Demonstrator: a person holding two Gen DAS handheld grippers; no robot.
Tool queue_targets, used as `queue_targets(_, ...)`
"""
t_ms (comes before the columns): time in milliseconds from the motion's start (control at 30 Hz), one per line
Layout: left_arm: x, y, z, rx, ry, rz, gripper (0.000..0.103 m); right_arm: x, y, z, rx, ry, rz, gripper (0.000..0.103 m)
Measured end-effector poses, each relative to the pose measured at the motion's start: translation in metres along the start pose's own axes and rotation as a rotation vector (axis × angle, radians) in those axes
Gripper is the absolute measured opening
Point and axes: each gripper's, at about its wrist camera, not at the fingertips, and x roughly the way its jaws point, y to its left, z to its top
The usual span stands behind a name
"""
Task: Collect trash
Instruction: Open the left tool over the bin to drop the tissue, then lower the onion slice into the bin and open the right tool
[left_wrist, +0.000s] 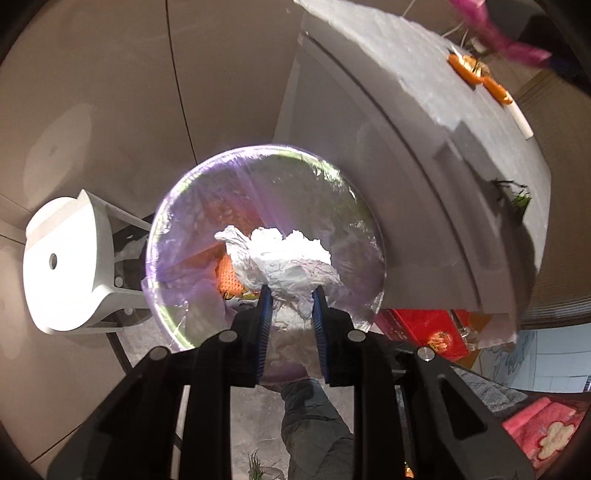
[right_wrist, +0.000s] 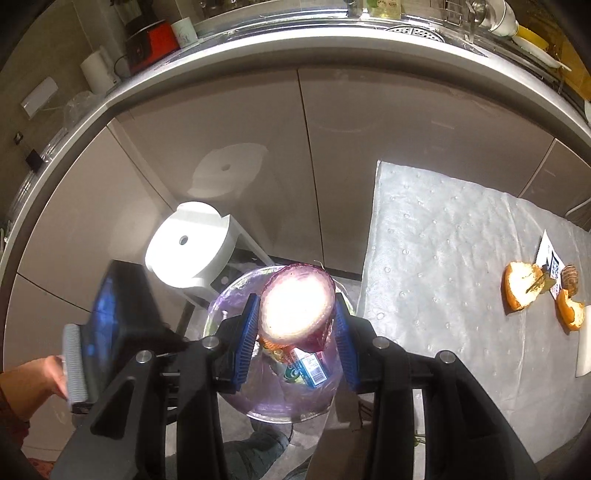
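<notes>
The left claw (left_wrist: 290, 291) is clenched on a wad of crumpled white paper (left_wrist: 280, 258), its blue pads pinching the lower end of the wad. Directly beyond the claw's tips gapes the round mouth of the trash bin (left_wrist: 177, 206), lined with a thin clear bag, orange scraps already lying inside. The wad looks light and springy; it squashes rather than resists, so a pinch through its bulk, as here, should hold it, though a loose fold at the edge could tear or slip free.

The right claw (right_wrist: 295, 314) grasps a halved red onion (right_wrist: 297, 302), cut face turned toward the camera, one pad on each side of its purple skin. The bin (right_wrist: 221, 310) sits just past and below this claw too, with a small blue carton visible in it. The onion seems firm and fairly heavy, and its papery outer skin may slide or peel under the pads; gripping across the widest part of the rounded flanks, as now, looks safest.

Well off to the right of this claw, orange peels (right_wrist: 521, 290) lie on the grey-covered tabletop (right_wrist: 443, 258), not yet collected.
</notes>
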Motion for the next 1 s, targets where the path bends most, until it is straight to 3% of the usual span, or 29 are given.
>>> queue_targets(167, 0.051, -0.003, 0.004, 0.016, 0.087, -0.010, 0.021, -0.006, -0.003, -0.002, -0.007, -0.003, -0.001, 0.040)
queue_targets(233, 0.061, -0.004, 0.006, 0.020, 0.105, -0.006, 0.026, -0.007, -0.003, -0.003, -0.011, -0.003, 0.001, 0.040)
queue_targets(300, 0.065, -0.007, 0.007, 0.026, 0.118, -0.023, 0.054, -0.008, -0.003, -0.003, -0.017, -0.005, -0.003, 0.040)
queue_targets(367, 0.065, -0.011, 0.008, 0.034, 0.103, -0.013, 0.072, -0.009, -0.002, -0.005, -0.024, -0.005, -0.005, 0.040)
queue_targets(467, 0.062, -0.014, 0.010, 0.044, 0.089, -0.013, 0.082, -0.009, 0.000, -0.007, -0.027, -0.002, -0.001, 0.040)
queue_targets(767, 0.048, -0.011, 0.019, 0.035, 0.056, -0.007, 0.084, -0.008, 0.007, -0.010, -0.045, 0.005, 0.009, 0.040)
queue_targets(1000, 0.001, 0.004, -0.004, -0.011, 0.023, 0.053, 0.084, 0.002, 0.021, -0.009, -0.068, 0.011, 0.040, 0.040)
